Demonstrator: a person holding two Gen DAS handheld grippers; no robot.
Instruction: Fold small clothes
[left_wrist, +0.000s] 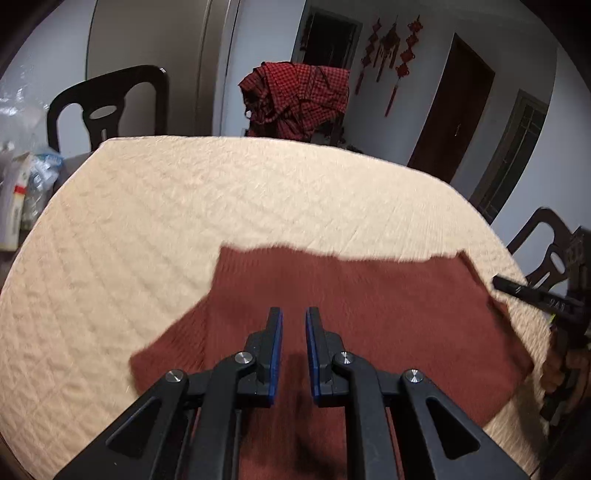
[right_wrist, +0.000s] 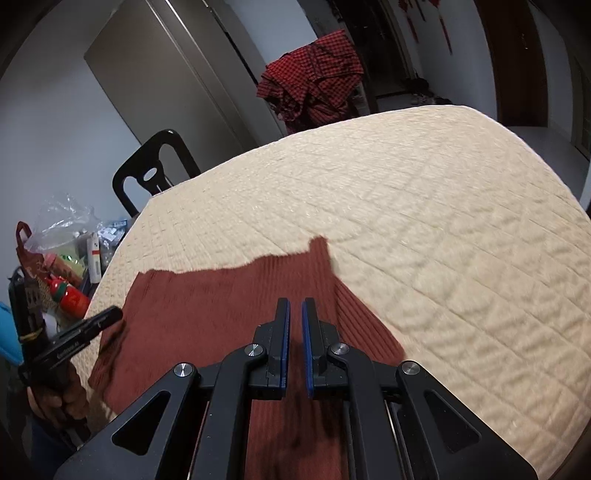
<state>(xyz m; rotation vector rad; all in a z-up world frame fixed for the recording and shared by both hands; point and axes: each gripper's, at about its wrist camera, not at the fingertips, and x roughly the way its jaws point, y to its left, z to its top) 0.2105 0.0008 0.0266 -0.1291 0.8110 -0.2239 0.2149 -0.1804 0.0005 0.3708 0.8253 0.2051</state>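
Rust-red knit garment (left_wrist: 351, 314) lies flat on the quilted table cover (left_wrist: 184, 206), near the person's edge, spread under and ahead of both tools. Left gripper (left_wrist: 294, 317) hangs above the cloth, jaws drawn nearly together with only a narrow slot between the blue pads, nothing in it. Right gripper (right_wrist: 294, 308) the same: jaws all but closed, empty, cloth below and in front of the tips. In the left view the right tool's tip shows over the garment's right-hand edge. A flap juts out left of the left jaws; a raised corner sits just ahead and right of the right jaws. Judgement: no fold begun; next comes picking an edge. To do it well, open the jaws before dropping, pinch one layer only at matching corners, lift both sides evenly, and lay the fold down without dragging the cover.
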